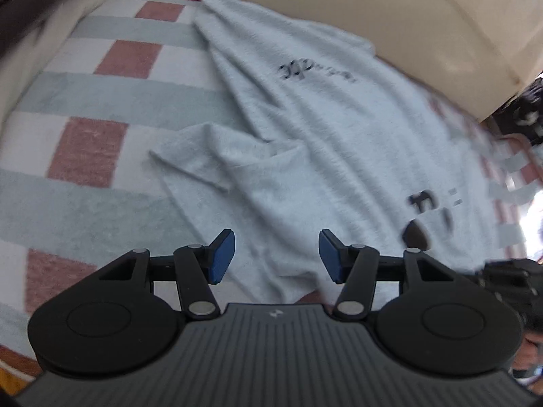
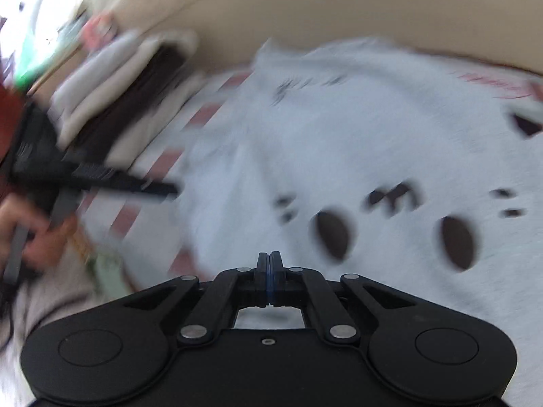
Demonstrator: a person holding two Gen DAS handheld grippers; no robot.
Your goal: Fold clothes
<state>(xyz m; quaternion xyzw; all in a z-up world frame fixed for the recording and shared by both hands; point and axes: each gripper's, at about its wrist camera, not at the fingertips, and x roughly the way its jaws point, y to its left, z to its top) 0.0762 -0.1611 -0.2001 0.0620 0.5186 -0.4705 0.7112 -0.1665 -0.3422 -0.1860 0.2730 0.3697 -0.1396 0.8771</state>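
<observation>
Pale-blue shirt (image 1: 305, 129) rumpled on checked blanket (image 1: 101, 101).

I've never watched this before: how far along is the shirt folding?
Barely begun. The pale T-shirt lies spread and wrinkled on the checked blanket, no fold visible. The left gripper hangs open over its lower edge; the right gripper is shut, though blur hides whether it pinches cloth. All folds remain.

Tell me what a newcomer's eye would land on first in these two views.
First, the pale blue T-shirt with dark print, lying rumpled across the checked blanket. Next, the left gripper, jaws apart above the shirt's near edge. Then the right gripper, jaws shut, amid heavy blur.
</observation>
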